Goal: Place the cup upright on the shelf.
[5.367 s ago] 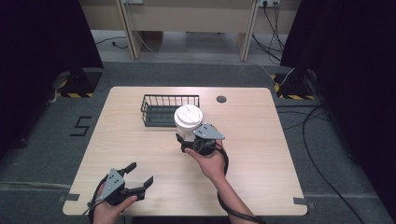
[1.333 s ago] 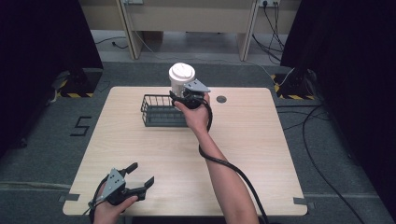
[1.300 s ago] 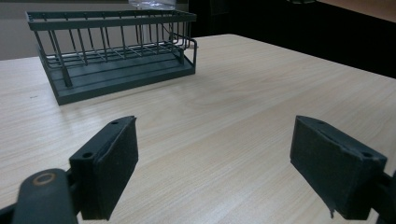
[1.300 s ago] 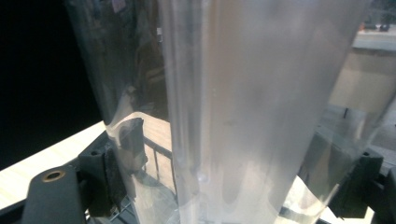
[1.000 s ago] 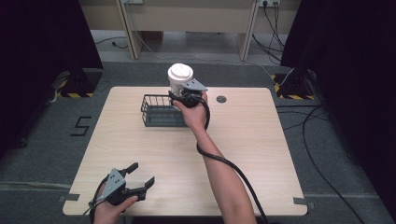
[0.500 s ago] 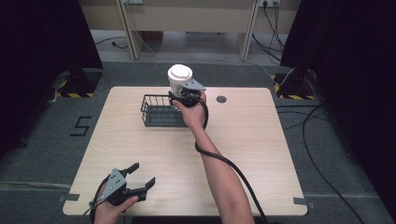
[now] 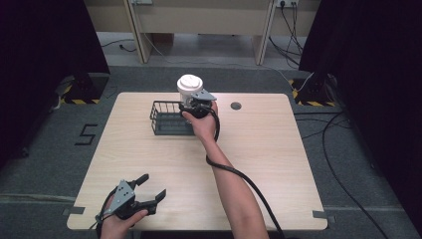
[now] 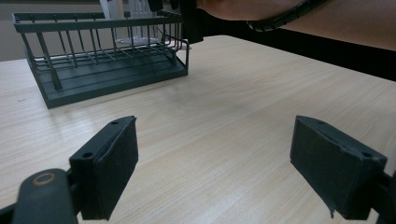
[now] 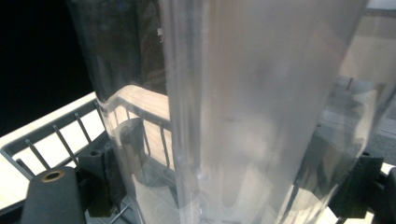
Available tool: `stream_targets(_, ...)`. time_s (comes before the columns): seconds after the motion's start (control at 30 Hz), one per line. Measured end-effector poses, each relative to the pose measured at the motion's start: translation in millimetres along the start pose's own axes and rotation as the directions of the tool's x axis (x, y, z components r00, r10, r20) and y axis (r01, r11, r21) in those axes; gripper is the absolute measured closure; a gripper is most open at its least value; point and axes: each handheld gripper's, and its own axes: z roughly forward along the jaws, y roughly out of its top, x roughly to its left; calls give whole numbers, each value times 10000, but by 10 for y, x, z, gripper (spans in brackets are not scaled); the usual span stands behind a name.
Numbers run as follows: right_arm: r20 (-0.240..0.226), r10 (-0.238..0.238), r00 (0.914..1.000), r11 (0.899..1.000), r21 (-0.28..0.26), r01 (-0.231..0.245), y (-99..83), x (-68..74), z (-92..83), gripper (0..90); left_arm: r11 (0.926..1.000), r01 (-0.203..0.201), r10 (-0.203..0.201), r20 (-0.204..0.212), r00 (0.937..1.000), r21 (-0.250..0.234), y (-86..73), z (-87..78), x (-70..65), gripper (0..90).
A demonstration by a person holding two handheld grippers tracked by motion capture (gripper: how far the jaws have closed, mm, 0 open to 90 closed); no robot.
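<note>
Here the right gripper (image 7: 193,103) clamped a clear lidded cup (image 7: 189,87) over the wire basket (image 7: 166,119); left gripper (image 7: 149,192) lay wide open, empty.

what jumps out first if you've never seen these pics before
The eye lands on the clear cup with a white lid, clamped upright in the right hand-held gripper over the right end of the dark wire basket at the far side of the wooden table. In the right gripper view the see-through cup wall looms between the jaws. Near the front left corner, the left hand-held gripper rests wide open.
</note>
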Motion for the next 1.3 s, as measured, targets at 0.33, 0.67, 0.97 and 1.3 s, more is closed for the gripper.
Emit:
stream_targets(0.33,74,83,9999,9995,305,-86,-73,-2,30,181,10000,-38,38,18,10000,7,2,0,-2,147)
stream_targets(0.67,121,-26,9999,9996,284,23,-70,16,19,158,10000,-46,46,37,10000,12,1,7,-10,148)
stream_targets(0.97,-28,33,10000,9994,334,-32,-54,39,-53,148,10000,-66,66,44,10000,18,0,14,-14,148)
stream_targets(1.3,-175,161,9997,9992,375,-154,-111,15,-202,146,10000,-89,89,7,10000,42,0,17,-13,147)
